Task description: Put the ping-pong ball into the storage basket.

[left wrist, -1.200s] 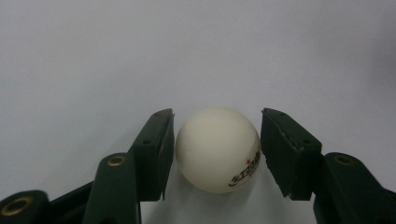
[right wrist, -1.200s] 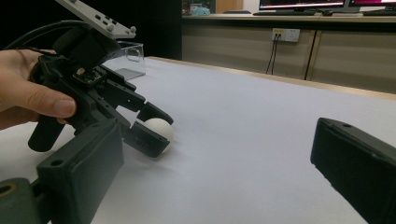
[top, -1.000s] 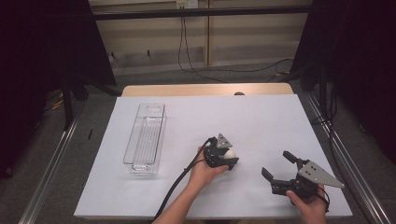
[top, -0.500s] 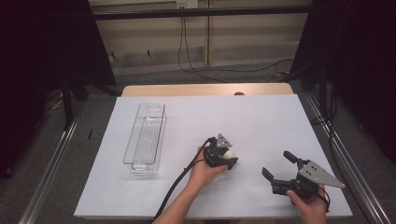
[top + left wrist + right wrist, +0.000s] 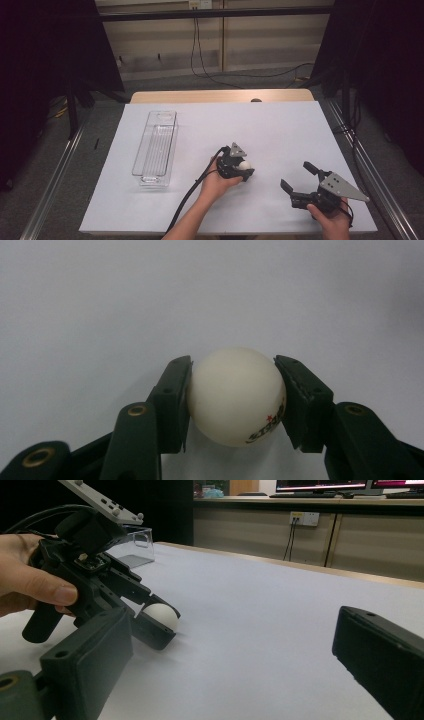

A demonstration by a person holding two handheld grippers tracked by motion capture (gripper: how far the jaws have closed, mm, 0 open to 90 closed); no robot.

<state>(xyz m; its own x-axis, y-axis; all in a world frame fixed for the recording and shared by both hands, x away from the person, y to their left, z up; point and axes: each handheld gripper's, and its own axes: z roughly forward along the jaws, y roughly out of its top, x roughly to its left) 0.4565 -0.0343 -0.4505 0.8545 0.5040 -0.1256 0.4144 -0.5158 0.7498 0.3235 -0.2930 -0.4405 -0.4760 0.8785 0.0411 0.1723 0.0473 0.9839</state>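
Clear oblong plastic bin (image 5: 156, 148) well left of left gripper (image 5: 243, 170); right gripper (image 5: 298, 181) spread, empty. Left clamps small white printed ball (image 5: 235, 396).

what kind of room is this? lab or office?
Most likely a lab or data-collection rig: a table under white sheeting, dark curtains on both sides, metal floor rails, and monitors on a far bench. The person's hand-held tongs trail cables.

My left gripper (image 5: 234, 400) tilts downward, both pads pressed against something round between my fingertips. My right gripper (image 5: 299, 181) lies level in my right hand (image 5: 330, 216), jaws spread wide, nothing between them.
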